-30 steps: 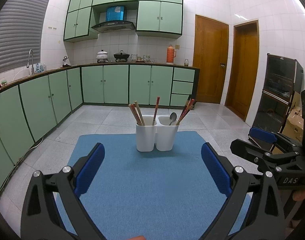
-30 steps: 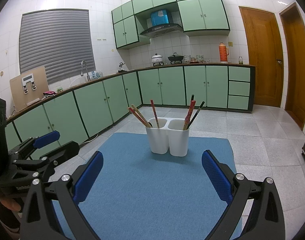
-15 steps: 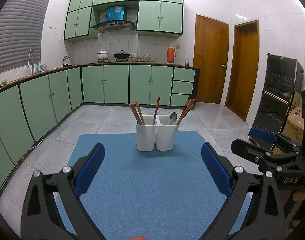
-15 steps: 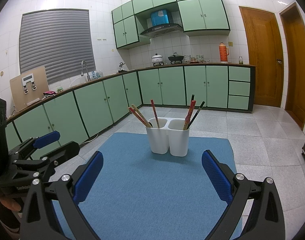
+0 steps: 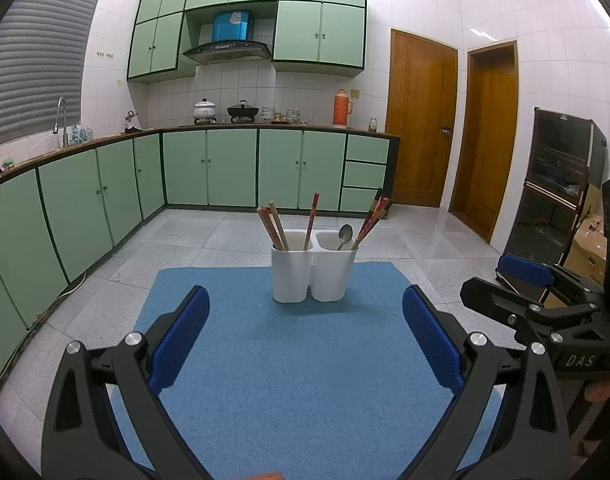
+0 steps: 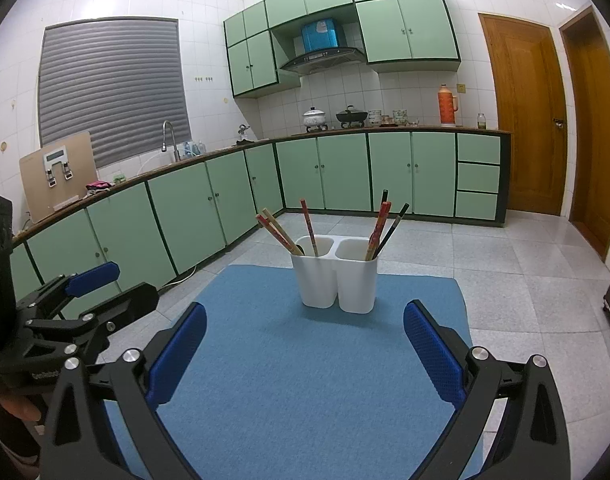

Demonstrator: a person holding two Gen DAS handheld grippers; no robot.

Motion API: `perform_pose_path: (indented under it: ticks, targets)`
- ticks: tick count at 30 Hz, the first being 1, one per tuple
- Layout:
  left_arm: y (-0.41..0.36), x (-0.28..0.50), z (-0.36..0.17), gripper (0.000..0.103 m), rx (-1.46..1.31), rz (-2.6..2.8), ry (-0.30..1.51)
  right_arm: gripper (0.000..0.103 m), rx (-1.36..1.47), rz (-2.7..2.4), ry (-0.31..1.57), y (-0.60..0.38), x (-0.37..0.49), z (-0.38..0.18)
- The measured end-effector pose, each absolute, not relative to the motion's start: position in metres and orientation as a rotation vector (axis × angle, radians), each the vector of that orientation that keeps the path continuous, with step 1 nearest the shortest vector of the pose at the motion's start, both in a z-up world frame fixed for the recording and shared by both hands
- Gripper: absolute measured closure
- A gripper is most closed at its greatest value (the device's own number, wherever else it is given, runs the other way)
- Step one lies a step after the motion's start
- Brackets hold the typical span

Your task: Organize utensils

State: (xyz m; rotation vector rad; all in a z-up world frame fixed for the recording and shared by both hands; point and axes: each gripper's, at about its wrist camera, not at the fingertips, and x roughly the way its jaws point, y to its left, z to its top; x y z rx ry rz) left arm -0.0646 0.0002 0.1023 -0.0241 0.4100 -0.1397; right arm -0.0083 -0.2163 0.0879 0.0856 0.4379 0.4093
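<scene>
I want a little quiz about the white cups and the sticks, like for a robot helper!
1. True or false: the spoon sits in the right compartment of the white utensil holder.
2. The left gripper is: A open, B shut on a chopstick, C holding the spoon.
3. Fill in: the holder stands on a ____ mat.

Key: 1 true; 2 A; 3 blue.

white plastic twin-cup holder [image 5: 313, 276]: smooth, semi-matt
blue cloth mat [image 5: 289, 368]: fuzzy, matt
small metal spoon [image 5: 345, 236]: shiny
</scene>
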Motion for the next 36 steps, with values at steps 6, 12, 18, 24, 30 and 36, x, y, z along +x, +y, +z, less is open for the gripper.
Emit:
perform_pose_path:
  ticks: [6,12,18,24,30,36]
  targets:
    - [0.0009,-0.0652,0.1016,0.009,-0.023,-0.139,0.412,0.006,0.086,0.409,0.438,-0.2162,-0.0082,0.0878]
    - [0.0005,-0.0646,0.1024,0.009,-0.023,-0.138,0.412,0.006,0.086,0.41,0.438,-0.2164,-0.0084,0.088]
    - [0.0039,-0.0647,0.0976,0.009,-0.024,-0.133,0.424,0.006,0.085,0.409,0.438,-0.2164,-0.0084,0.0881]
    - [0.0059,-0.0645,0.0944,0.009,-0.023,-0.129,0.43,0.006,0.084,0.407,0.439,-0.2163,-0.0093,0.0864]
    - [0.0063,-0.0647,0.0935,0.009,-0.024,-0.127,0.437,0.006,0.08,0.404,0.44,-0.2177,-0.0082,0.0842]
    - [0.0063,-0.0656,0.0946,0.009,-0.024,-0.127,0.437,0.006,0.08,0.404,0.441,-0.2184,-0.0076,0.0834]
